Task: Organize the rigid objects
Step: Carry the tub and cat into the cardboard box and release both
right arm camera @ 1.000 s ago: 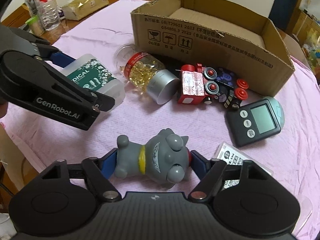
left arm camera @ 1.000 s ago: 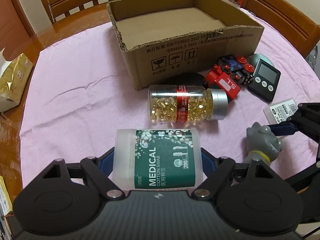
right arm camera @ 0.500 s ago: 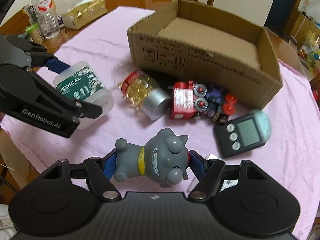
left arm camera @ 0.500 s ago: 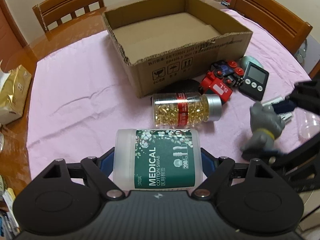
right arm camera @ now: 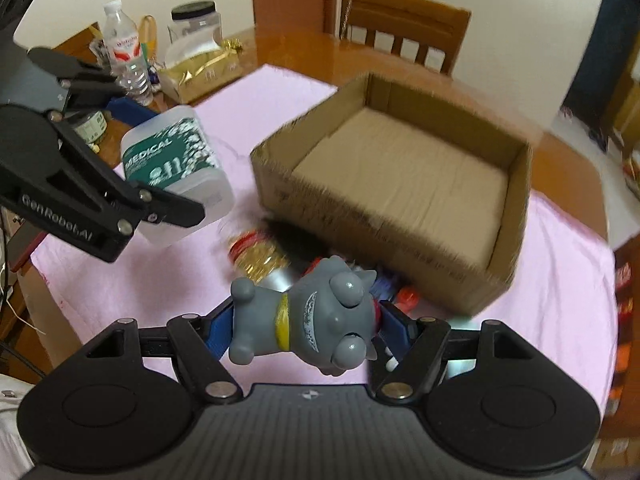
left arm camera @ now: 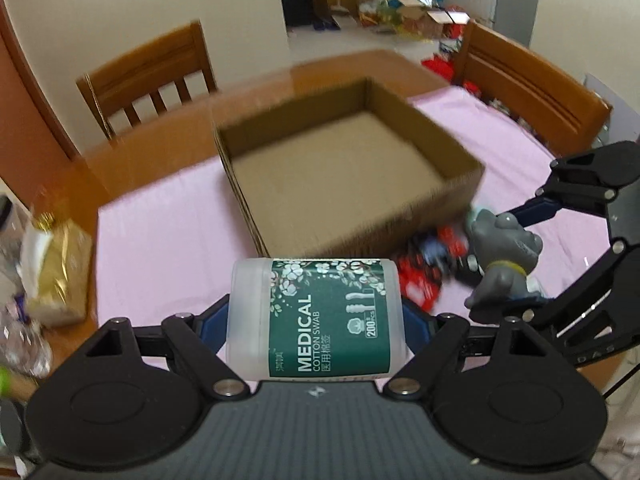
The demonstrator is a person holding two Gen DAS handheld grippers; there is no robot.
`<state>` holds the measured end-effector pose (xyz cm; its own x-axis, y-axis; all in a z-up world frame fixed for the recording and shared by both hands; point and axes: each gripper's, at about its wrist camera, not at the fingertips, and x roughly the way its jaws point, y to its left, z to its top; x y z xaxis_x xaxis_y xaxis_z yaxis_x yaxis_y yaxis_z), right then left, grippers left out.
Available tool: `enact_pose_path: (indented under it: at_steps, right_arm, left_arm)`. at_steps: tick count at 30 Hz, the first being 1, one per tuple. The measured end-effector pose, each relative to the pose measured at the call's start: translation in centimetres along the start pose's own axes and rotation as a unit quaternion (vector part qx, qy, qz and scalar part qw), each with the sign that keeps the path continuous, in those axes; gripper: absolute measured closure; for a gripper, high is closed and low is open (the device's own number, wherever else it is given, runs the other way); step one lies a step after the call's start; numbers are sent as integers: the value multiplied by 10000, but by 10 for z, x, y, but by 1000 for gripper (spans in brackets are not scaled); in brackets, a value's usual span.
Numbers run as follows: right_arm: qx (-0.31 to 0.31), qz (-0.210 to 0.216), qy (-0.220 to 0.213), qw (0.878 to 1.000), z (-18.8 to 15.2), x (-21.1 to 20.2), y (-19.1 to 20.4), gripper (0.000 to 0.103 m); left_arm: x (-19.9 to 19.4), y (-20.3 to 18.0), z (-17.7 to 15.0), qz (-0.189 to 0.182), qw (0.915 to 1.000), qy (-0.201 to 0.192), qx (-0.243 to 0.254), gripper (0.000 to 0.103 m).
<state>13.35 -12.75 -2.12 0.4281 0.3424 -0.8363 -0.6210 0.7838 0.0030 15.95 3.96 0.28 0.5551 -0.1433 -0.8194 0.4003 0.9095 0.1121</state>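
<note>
The left gripper (left arm camera: 316, 320) has its two blue pads pressed on the ends of a white cotton swab jar (left arm camera: 316, 316) with a green label, held lying crosswise and clear above the cloth. The right gripper (right arm camera: 304, 324) is clamped the same way on a grey toy cat (right arm camera: 308, 320), which lies sideways between its fingers, also lifted off the table.

The wooden table (right arm camera: 304, 46) carries a pink cloth (left arm camera: 160, 236). On the cloth, toward the far edge, stands an open cardboard box (left arm camera: 448, 208). Just in front of its near wall lie a pill bottle (right arm camera: 260, 258) with golden capsules and a red toy vehicle (left arm camera: 420, 280), both blurred. At the left edge of the table a golden packet (right arm camera: 200, 70) lies beside a water bottle (right arm camera: 126, 54).
</note>
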Motion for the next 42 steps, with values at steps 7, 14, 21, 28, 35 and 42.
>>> enact_pose_path:
  at_steps: [7,14,21,28,35,42]
  right_arm:
    - [-6,-109,-279,9996,25,-3,-37,26]
    - [107,-263,-448,9986,37,-3,-67,26]
    - [213,-388,-569,9974,49,-1,-93,26]
    - [255,-490,-599,9967,58,6,-107,26]
    - [238,-500,-536,9970,64,14,-111,26]
    - [232,-500,-508,9972,82,26,-119,26]
  left_arm:
    - [16,3,50,38,9995,-299,-113,21]
    - [62,11,98,121,9990,-374,-203,21]
    - [116,24,127,301,9984,-241,-402,20]
    - [131,36,137,478,9945,-609,-705,10]
    - [106,43,120,522,9936,-630,-778,5]
    - [60,52,84,682,9886,-846,-1039,1]
